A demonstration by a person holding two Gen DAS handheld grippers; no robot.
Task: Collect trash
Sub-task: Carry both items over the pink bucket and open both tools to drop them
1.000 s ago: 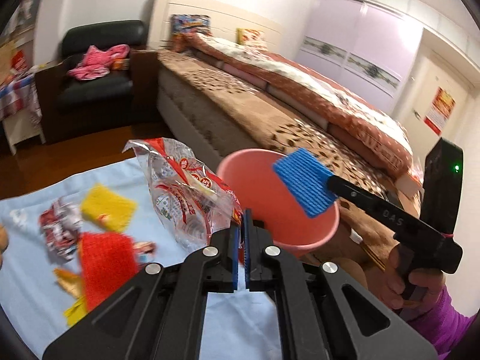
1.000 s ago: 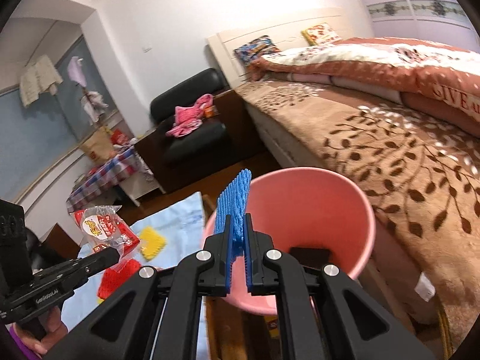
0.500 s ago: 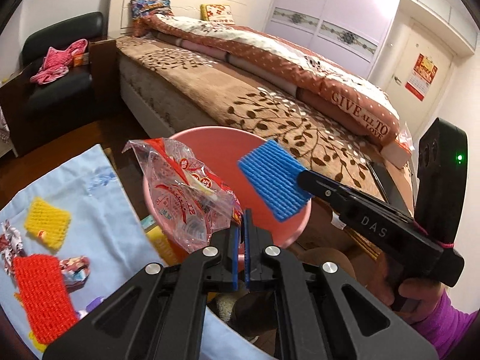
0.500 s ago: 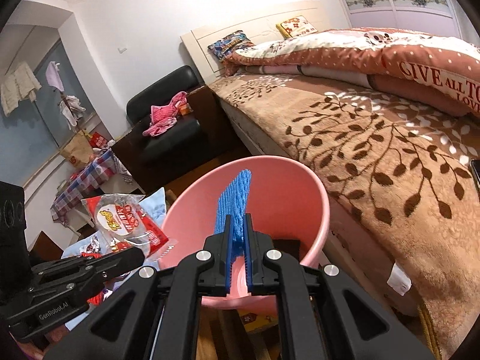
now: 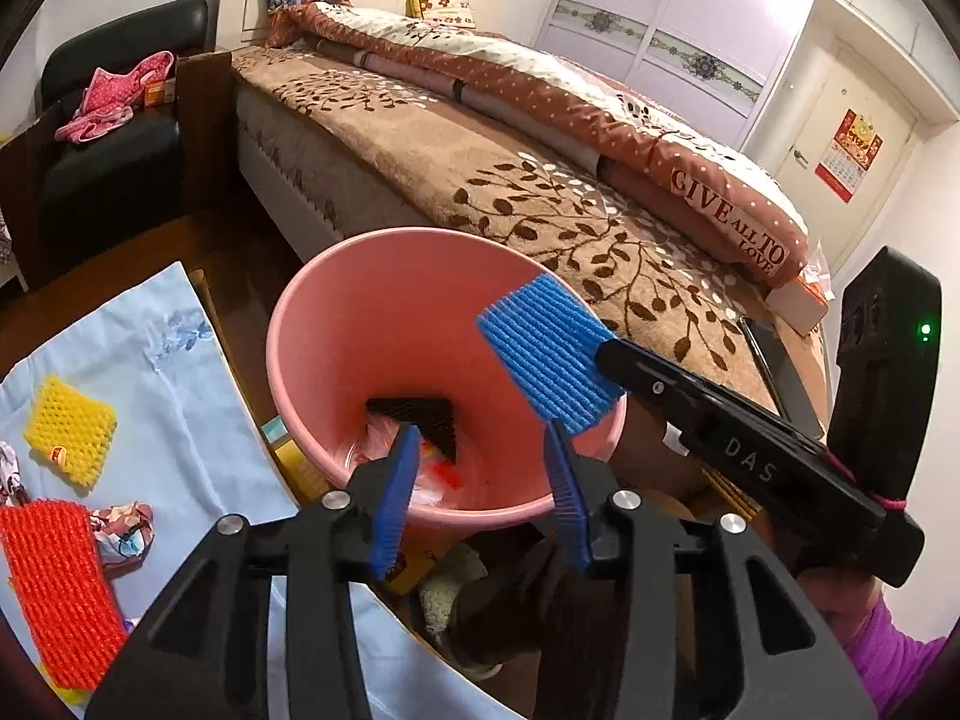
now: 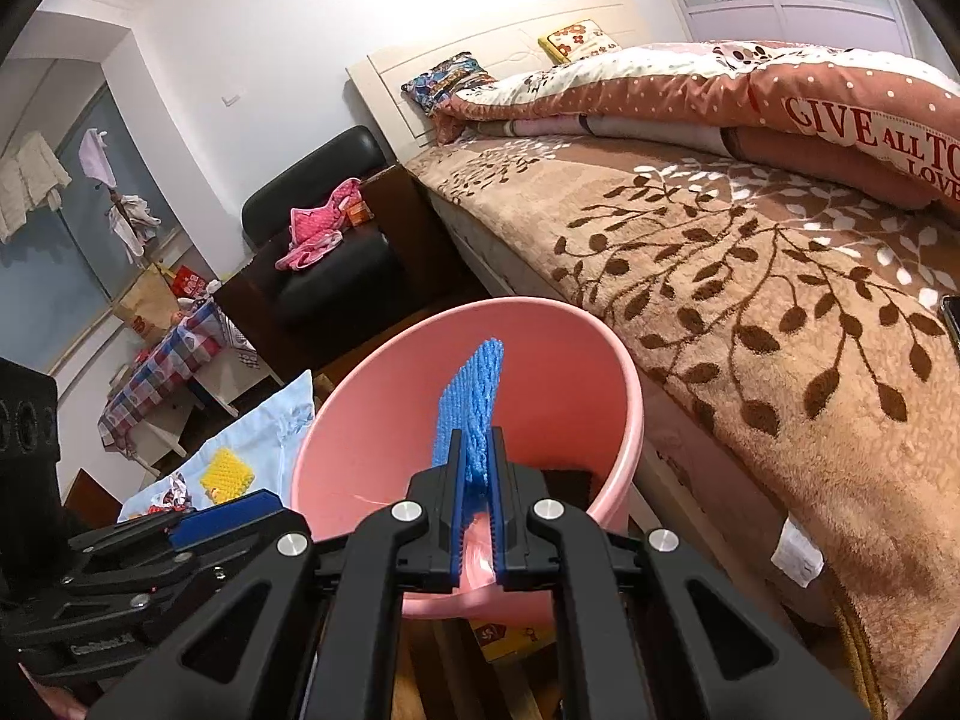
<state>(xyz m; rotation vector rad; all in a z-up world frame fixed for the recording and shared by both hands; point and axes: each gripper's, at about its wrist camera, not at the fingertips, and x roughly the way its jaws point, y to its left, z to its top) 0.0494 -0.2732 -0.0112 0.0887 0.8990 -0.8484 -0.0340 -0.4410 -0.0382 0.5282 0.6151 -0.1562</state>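
The left gripper (image 5: 480, 474) is hanging right over the pink bin (image 5: 336, 324), and its jaws are opening, with nothing between the blue pads (image 5: 393, 504). Down in the bottom of the bin a clear wrapper (image 5: 432, 474) with red print is lying beside a black mesh piece (image 5: 420, 417).

The right gripper (image 6: 477, 483) is sitting clenched on a blue mesh (image 6: 471, 414), pinching it by its lower edge so the sheet is standing up out of the jaws. In the left wrist view that blue mesh (image 5: 549, 351) is hovering above the bin's right rim, partly over the opening. A hand (image 5: 840, 594) in a purple sleeve (image 5: 900, 660) is gripping the right tool's handle.

Over on the left, a pale blue cloth (image 5: 174, 396) is covering the table, and more trash is waiting on it: a yellow mesh (image 5: 69, 432) near the far edge, a red mesh (image 5: 60, 588) closer in, and a crumpled wrapper (image 5: 123, 531) just beside the red one. From the right wrist view the yellow mesh (image 6: 225, 474) is showing past the left gripper (image 6: 225, 513), which is reaching in from the lower left.

The bin is standing between the table and the bed (image 5: 540, 198), whose brown leaf-pattern cover is filling the right side. Behind, a black armchair (image 5: 114, 168) is holding pink clothes (image 5: 114, 96).
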